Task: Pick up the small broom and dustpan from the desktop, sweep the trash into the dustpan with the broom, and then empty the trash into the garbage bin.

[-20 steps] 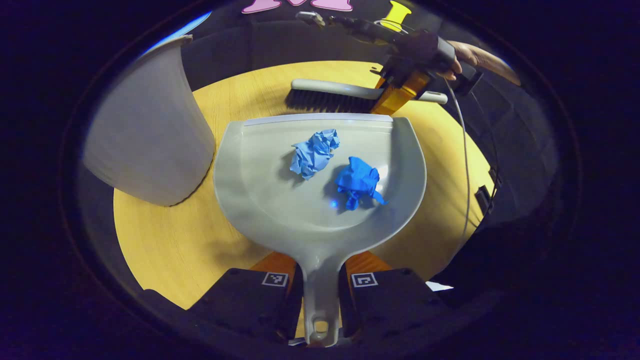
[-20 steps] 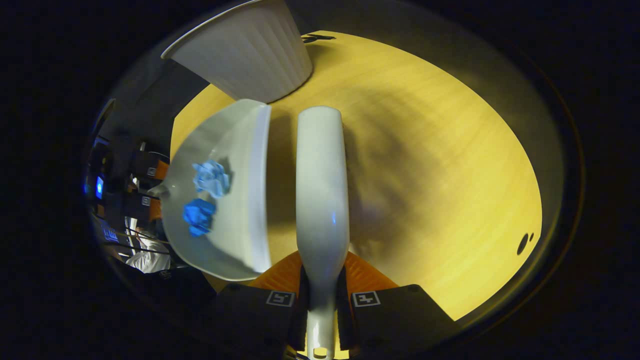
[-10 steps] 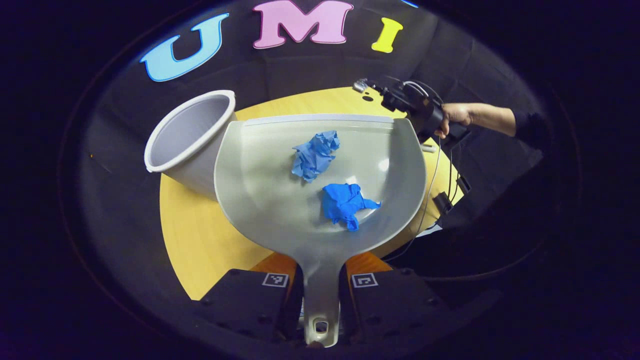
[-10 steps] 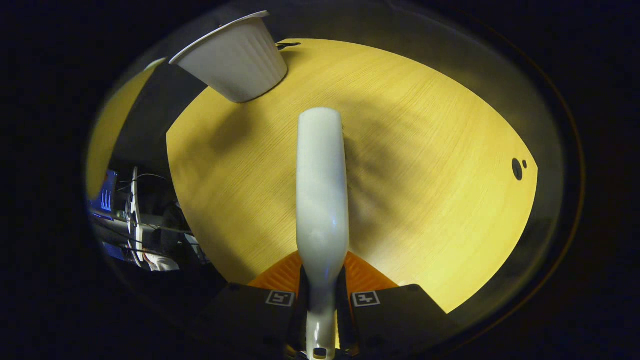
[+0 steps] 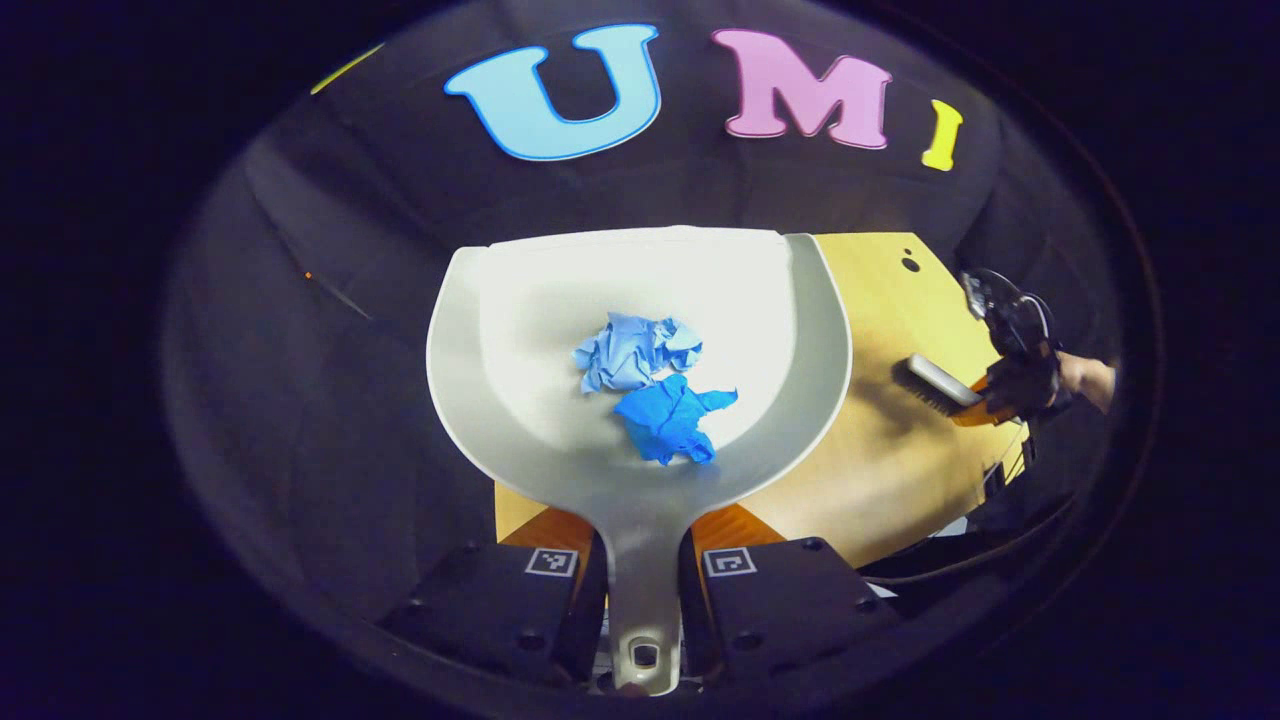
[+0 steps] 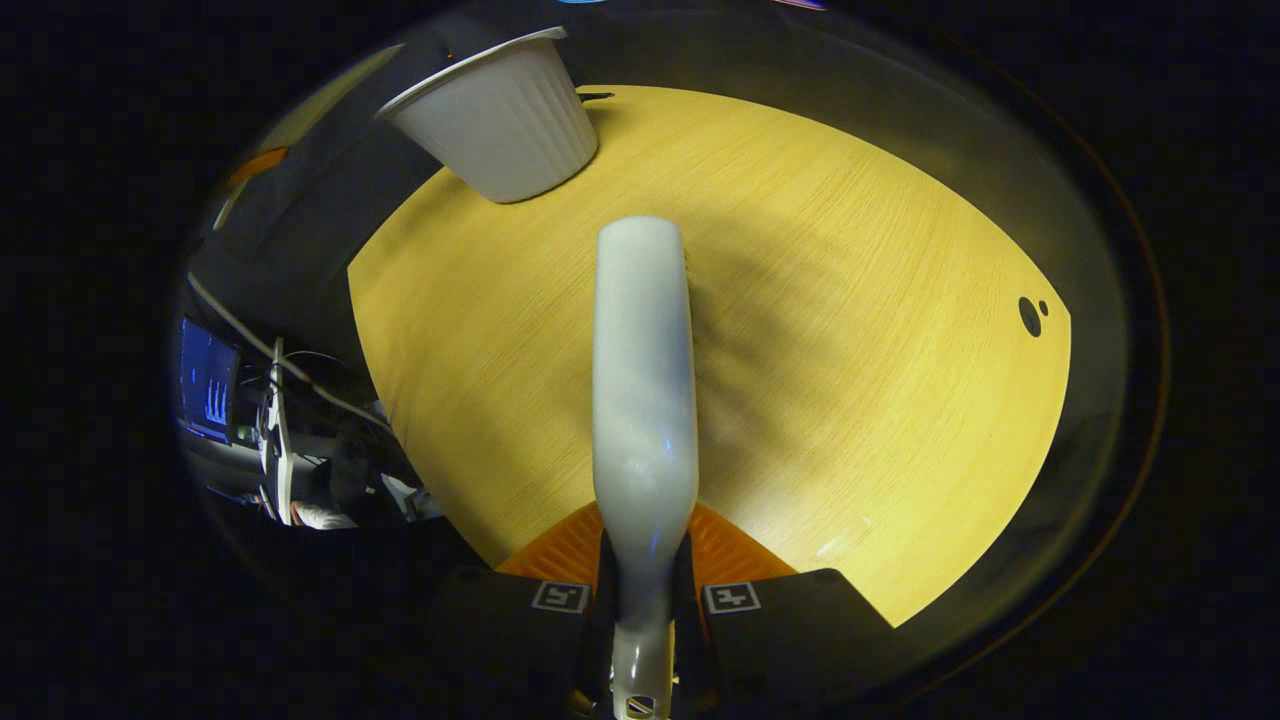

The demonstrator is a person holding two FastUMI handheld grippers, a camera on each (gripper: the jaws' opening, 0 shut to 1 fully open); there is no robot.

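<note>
My left gripper (image 5: 641, 572) is shut on the handle of the grey dustpan (image 5: 520, 330), which is raised off the table and faces the booth wall. Two crumpled blue paper balls, a pale one (image 5: 628, 350) and a darker one (image 5: 668, 418), lie in the middle of the pan. My right gripper (image 6: 642, 597) is shut on the handle of the small grey broom (image 6: 643, 380), held over the wooden desktop (image 6: 880, 330). In the left gripper view that broom (image 5: 935, 380) and the right gripper (image 5: 1010, 385) sit at the far right. The white ribbed garbage bin (image 6: 505, 125) stands upright at the table's far left corner.
Two small dark holes (image 6: 1030, 314) mark the desktop near its right edge. Beyond the table's left edge are cables and a lit screen (image 6: 208, 380). A person's hand (image 5: 1085, 375) holds the right gripper.
The left gripper lifted the dustpan and swung it left, so the bin left its view and the wall came in. The paper balls slid together toward the handle. The broom stayed roughly in place.
</note>
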